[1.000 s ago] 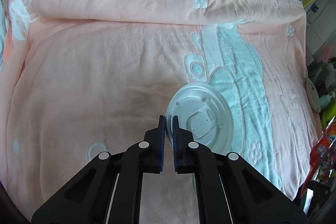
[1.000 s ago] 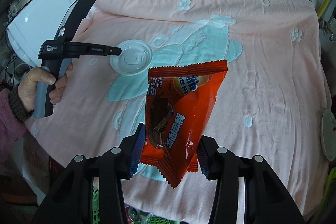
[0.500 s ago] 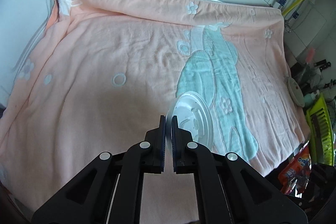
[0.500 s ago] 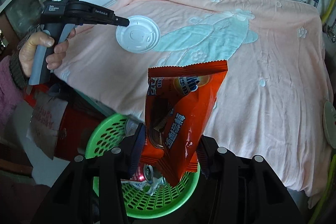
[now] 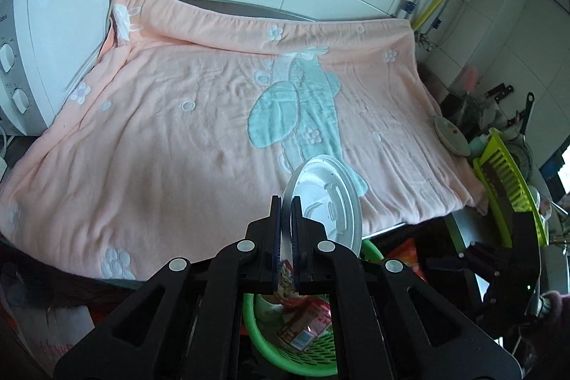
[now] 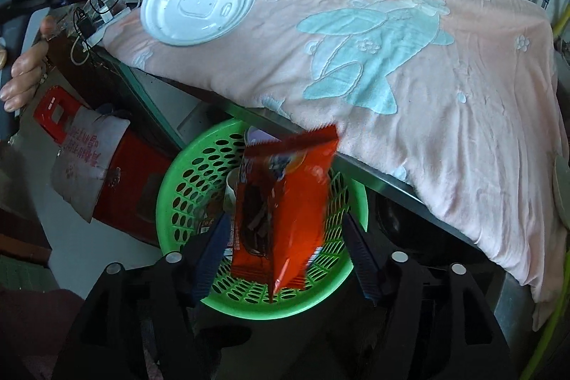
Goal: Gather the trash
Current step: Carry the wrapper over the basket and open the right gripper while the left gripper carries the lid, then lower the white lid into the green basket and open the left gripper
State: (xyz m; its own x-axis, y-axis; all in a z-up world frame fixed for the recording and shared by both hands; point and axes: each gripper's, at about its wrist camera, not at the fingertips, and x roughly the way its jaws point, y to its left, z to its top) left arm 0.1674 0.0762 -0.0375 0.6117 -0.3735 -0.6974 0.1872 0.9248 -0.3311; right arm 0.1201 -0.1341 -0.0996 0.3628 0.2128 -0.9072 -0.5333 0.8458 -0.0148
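Observation:
My left gripper (image 5: pixel 285 202) is shut on the rim of a white plastic lid (image 5: pixel 329 198) and holds it edge-on above the table's front edge. The lid also shows in the right wrist view (image 6: pixel 199 0), off the pink blanket's (image 6: pixel 409 59) left corner. My right gripper (image 6: pixel 285 230) is open over a green perforated basket (image 6: pixel 185 173) on the floor. An orange snack bag (image 6: pixel 285 202), motion-blurred, is between the spread jaws with gaps on both sides, over the basket. The basket (image 5: pixel 313 355) holds other wrappers.
A pink blanket (image 5: pixel 178 138) with a teal figure covers the table. A white appliance (image 5: pixel 42 59) stands at its left. A dish (image 5: pixel 450 134) and a lime rack (image 5: pixel 506 180) are at the right. A red stool (image 6: pixel 117 173) stands beside the basket.
Both grippers pulled back from the blanket to the basket below the table edge. My right gripper opened and let go of the orange bag. The left still holds the lid.

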